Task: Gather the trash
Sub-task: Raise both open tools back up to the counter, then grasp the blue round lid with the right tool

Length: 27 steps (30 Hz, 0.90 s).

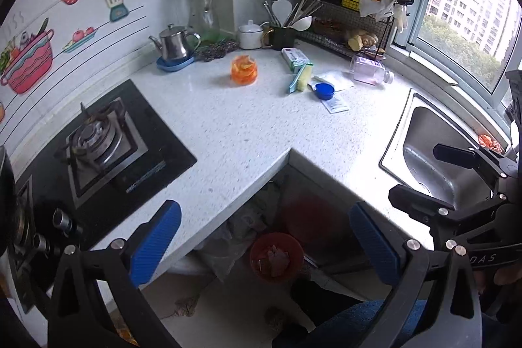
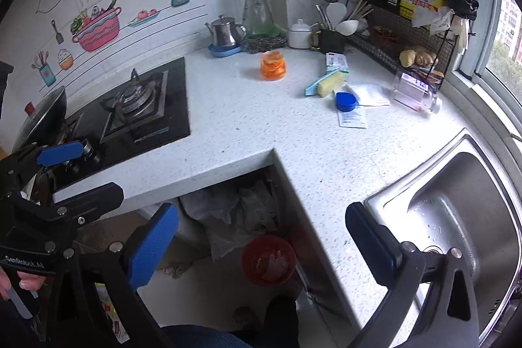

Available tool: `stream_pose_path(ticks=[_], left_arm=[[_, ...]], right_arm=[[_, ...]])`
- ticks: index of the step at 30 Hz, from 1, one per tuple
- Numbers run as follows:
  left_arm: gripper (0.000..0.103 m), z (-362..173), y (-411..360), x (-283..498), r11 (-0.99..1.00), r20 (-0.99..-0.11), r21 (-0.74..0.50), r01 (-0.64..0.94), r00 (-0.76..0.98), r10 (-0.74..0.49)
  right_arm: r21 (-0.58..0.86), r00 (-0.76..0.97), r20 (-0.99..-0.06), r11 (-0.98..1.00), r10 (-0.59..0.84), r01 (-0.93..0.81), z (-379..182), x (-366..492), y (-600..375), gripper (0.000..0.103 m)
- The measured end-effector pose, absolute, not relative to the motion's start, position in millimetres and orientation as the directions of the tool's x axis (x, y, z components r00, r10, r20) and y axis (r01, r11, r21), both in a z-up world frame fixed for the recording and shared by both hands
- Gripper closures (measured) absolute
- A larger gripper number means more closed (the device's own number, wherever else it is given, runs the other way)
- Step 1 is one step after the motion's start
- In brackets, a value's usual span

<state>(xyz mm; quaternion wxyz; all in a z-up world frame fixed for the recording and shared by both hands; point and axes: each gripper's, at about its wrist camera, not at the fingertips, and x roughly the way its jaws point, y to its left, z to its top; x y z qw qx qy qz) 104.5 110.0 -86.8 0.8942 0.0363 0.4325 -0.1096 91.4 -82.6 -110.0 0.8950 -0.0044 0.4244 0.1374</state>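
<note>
— At the lower edge of the left wrist view, what is shown of the left gripper?

— Its two blue-padded fingers are held wide apart, with nothing between them. Between the pads the inner corner of the white countertop is seen, and below it, on the floor, a red bin with pale scraps inside.

— And the right gripper?

— Its jaws are likewise spread, empty, at the bottom of the right wrist view. The same red bin is framed between them, low and centre. The steel sink is seen at the lower right of that frame, partly behind the right-hand pad.

— Where is the trash located?

— Loose items are grouped in the upper right centre of both frames, on the countertop. A blue cap lies on a white paper packet. Just beside these, toward the right of the frame, a clear bottle lies on its side below the wire rack. A yellow sponge brush rests against a small white-and-green carton. An orange jar stands alone, upper centre, well apart from both grippers.

— What else is visible?

— A gas hob is set into the counter at the left of the frame. A steel teapot on a blue dish is placed against the tiled wall, upper centre. Part of a hand is seen at the lower left edge of the right wrist view, wrapped round the other gripper's handle.
</note>
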Motion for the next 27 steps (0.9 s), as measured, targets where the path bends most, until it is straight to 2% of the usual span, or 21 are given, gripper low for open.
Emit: stream_pose_path(ticks=[12,16,27], left_arm=[[0.0,-86.1,61.3,217.4,0.97,-0.788,0.0,0.243,0.597,-0.15],[0.0,-94.4,55.5,262.6,0.972,-0.803,-0.045,0.231,0.571,-0.172],[0.0,-146.9,40.2,363.2,0.98,-0.86,-0.045,0.194,0.491,-0.136]], right_arm=[[0.143,0.591,-0.771,0.969,0.237,-0.201,-111.1,180.8,-122.2,0.001],[0.147,0.569,-0.785,0.966,0.245,-0.213,-114.9,220.4,-132.2,0.001],[0.164,0.421,-0.866,0.949,0.269,-0.268,-172.1,321.5,-146.9,0.003]])
